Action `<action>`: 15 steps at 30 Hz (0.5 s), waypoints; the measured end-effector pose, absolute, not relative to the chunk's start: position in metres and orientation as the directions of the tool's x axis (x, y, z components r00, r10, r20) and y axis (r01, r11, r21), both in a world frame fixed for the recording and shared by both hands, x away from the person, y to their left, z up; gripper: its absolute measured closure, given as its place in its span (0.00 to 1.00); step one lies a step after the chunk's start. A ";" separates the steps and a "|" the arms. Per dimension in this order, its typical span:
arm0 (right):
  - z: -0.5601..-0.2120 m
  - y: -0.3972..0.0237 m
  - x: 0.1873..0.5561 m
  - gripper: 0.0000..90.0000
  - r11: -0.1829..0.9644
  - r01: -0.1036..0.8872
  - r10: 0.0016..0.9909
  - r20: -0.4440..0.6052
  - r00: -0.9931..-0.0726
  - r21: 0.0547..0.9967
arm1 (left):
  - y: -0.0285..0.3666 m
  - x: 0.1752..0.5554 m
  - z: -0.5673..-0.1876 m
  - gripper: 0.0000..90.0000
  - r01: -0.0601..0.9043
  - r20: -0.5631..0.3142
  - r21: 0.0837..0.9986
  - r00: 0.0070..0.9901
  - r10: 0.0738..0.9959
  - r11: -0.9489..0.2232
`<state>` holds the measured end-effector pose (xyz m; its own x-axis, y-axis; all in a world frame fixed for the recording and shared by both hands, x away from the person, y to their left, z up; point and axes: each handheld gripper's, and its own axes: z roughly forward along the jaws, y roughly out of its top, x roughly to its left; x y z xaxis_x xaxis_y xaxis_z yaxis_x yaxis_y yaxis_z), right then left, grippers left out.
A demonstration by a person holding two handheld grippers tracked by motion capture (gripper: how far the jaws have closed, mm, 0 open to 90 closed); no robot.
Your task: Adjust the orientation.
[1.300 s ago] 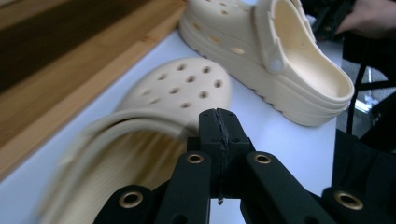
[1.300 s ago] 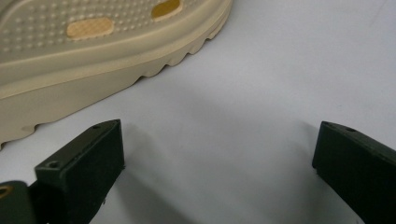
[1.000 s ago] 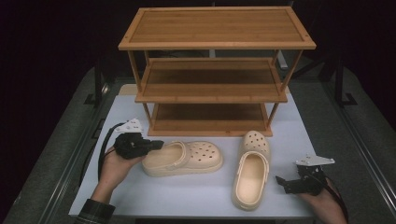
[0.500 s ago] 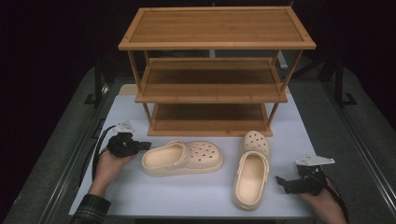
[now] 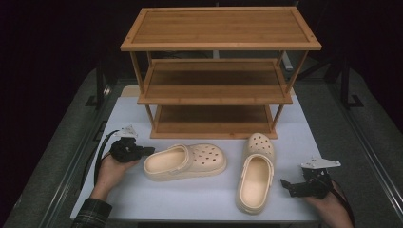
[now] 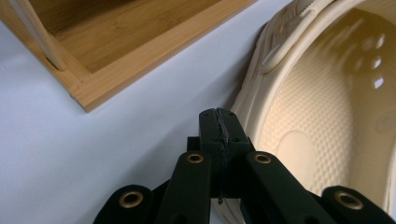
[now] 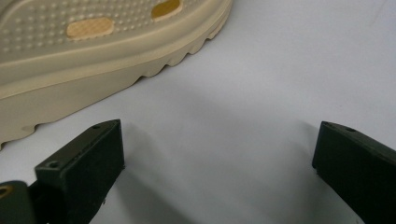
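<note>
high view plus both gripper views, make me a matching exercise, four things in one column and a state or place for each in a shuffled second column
Things:
1. left hand-held gripper
2. right hand-held gripper
3. cream foam clog on the left
4. three-tier bamboo shoe rack

States or places:
A. jaws wide apart over bare white table
B. standing at the table's back, shelves bare
C. jaws closed together, tips at the clog's heel rim
D. lying crosswise, toe pointing right

Pairs: 1-C, 2-A, 3-D, 4-B
</note>
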<state>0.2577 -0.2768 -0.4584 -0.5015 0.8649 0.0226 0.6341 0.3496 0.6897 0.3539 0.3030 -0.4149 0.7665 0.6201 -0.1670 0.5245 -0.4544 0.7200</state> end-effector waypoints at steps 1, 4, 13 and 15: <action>-0.458 -0.277 0.258 0.02 0.349 0.635 0.865 0.023 -0.501 0.689 | 0.303 0.353 -0.415 1.00 0.527 -0.173 0.721 0.766 0.619 -0.450; -0.458 -0.277 0.258 0.02 0.350 0.634 0.865 0.023 -0.502 0.690 | 0.304 0.348 -0.415 1.00 0.527 -0.176 0.722 0.768 0.616 -0.449; -0.458 -0.277 0.258 0.02 0.350 0.634 0.865 0.023 -0.501 0.689 | 0.308 0.327 -0.415 1.00 0.519 -0.178 0.721 0.779 0.601 -0.459; -0.458 -0.277 0.258 0.02 0.350 0.635 0.865 0.023 -0.501 0.689 | 0.309 0.322 -0.415 1.00 0.517 -0.180 0.721 0.783 0.595 -0.462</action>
